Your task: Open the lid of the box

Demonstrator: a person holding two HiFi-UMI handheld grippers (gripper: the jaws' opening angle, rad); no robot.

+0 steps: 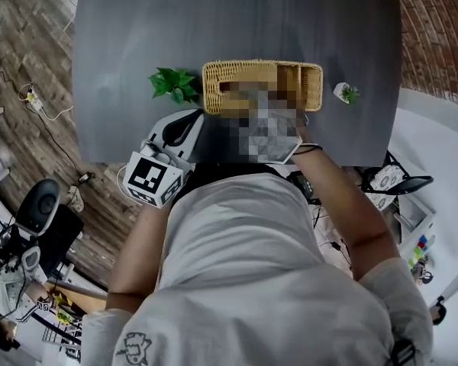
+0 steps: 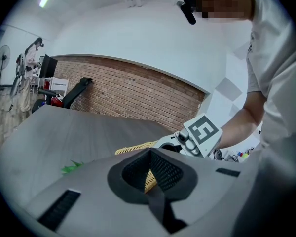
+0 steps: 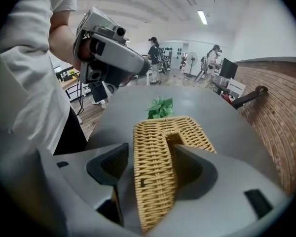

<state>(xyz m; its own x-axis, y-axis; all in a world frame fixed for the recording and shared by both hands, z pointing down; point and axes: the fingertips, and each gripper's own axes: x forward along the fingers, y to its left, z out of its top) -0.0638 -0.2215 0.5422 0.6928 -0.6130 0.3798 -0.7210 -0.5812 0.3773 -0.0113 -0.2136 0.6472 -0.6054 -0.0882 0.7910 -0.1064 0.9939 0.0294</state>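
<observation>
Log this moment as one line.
right hand-held gripper: open, jaws astride wicker box edge | left hand-held gripper: shut, beside box

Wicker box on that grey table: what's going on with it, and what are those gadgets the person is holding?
A person leans over a grey table with a pair of tongs in each hand, working on a wicker box. The right tongs are open, with a wicker edge of the box between them, not clamped. The left tongs, tips together, sit by the box's other end. A small leafy plant sits beside it. Whether the lid is up yet is hard to tell.
</observation>
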